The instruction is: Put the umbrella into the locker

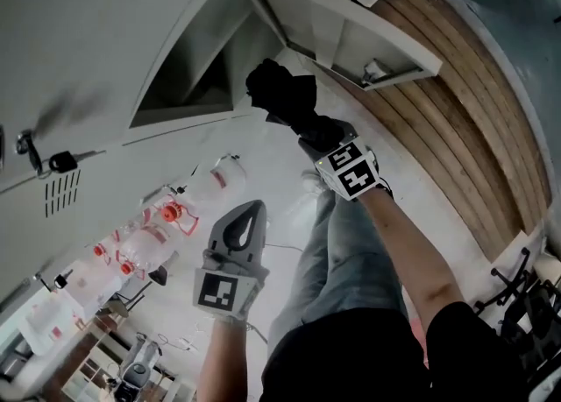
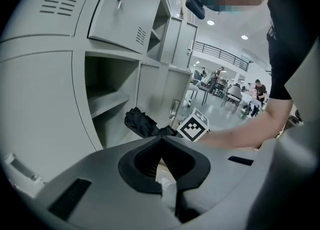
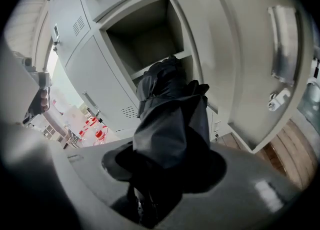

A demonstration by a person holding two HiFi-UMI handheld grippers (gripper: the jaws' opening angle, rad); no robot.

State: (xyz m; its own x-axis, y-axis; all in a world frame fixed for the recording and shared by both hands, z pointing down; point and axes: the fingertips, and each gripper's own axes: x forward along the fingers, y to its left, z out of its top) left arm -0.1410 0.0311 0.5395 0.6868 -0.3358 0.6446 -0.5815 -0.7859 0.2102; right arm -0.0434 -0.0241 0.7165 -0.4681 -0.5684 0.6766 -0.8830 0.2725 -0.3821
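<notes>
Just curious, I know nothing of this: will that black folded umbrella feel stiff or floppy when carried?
Probably floppy outside: the umbrella shows loose bunched folds beyond the right hand-held gripper. It juts toward the locker without drooping, so likely a stiff core. Seemingly light: one gripper alone carries it.

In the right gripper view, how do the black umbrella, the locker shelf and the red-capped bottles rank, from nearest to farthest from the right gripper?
1. The black umbrella, centre, clamped in the tongs of the right gripper.
2. The locker shelf, upper centre, right behind the umbrella's tip.
3. The red-capped bottles, far off at the left, beyond the lockers.
</notes>
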